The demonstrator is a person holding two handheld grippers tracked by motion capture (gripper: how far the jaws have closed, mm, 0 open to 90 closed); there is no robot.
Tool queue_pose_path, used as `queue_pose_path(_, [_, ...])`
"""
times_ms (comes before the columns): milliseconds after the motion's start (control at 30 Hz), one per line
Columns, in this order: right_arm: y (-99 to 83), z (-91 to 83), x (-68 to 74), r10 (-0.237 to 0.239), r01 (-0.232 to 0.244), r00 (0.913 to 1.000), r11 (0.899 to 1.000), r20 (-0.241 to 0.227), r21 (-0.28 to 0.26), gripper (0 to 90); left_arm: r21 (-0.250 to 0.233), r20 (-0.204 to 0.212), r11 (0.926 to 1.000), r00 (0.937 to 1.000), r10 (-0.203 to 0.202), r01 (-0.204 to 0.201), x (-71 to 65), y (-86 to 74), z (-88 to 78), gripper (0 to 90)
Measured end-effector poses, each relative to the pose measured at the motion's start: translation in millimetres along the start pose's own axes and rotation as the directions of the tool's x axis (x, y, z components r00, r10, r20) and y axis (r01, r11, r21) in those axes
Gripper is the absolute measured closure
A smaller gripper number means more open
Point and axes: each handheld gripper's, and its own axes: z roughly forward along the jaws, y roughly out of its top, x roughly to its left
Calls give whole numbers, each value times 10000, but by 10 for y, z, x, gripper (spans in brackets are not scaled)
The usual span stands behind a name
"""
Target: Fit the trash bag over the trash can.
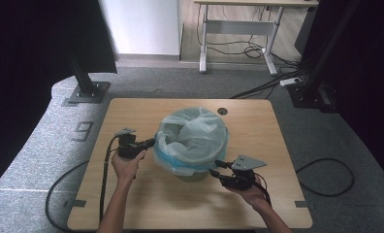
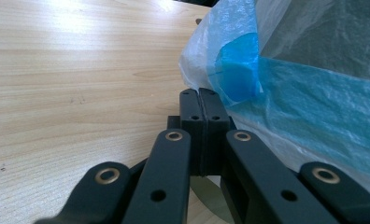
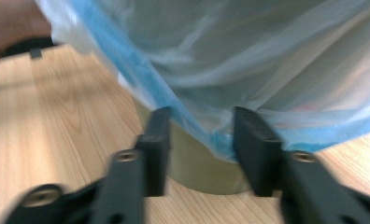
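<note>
Two grippers flank a bin [image 1: 196, 174] lined with a blue-edged bag [image 1: 192, 138]. Left gripper [image 2: 202, 109]: jaws fully closed at the bag's edge. Right gripper [image 3: 199, 135]: jaws parted around the bag's hem, not pressing it.

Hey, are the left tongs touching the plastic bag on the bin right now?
Touching. In the left gripper view the left tongs are shut, jaws together, and their tip presses against the plastic bag at its folded blue edge.
</note>
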Motion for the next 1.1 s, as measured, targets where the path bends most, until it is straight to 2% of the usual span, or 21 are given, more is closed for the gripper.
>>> queue_pose_path(233, [-13,28,61,-447,473,9972,9980,602,-426,877,-23,37,10000,10000,55,-55,-10,-5,-7,892])
queue_pose_path(367, [-19,21,49,-340,369,9982,9976,501,-591,889,-39,36,10000,10000,38,-38,-1,-13,-13,892])
queue_pose_path(433, [-49,22,38,-183,199,9995,9979,257,-616,890,-22,34,10000,10000,23,-23,7,-25,-12,893])
queue_pose_path(533, [-121,41,25,-82,87,9999,9991,134,-409,891,36,34,10000,10000,-23,23,33,-61,1,892])
queue_pose_path(667, [-257,89,-36,70,-70,10000,9998,-3,201,891,80,142,9996,9995,-269,268,83,-123,34,893])
queue_pose_path(867, [-404,147,-168,124,-154,9994,9950,315,988,891,337,112,9988,9993,-346,342,109,-187,111,893])
queue_pose_path(1100, [-542,165,-350,581,-693,9948,9880,837,1378,891,679,-11,9969,9992,-389,389,129,-239,228,893])
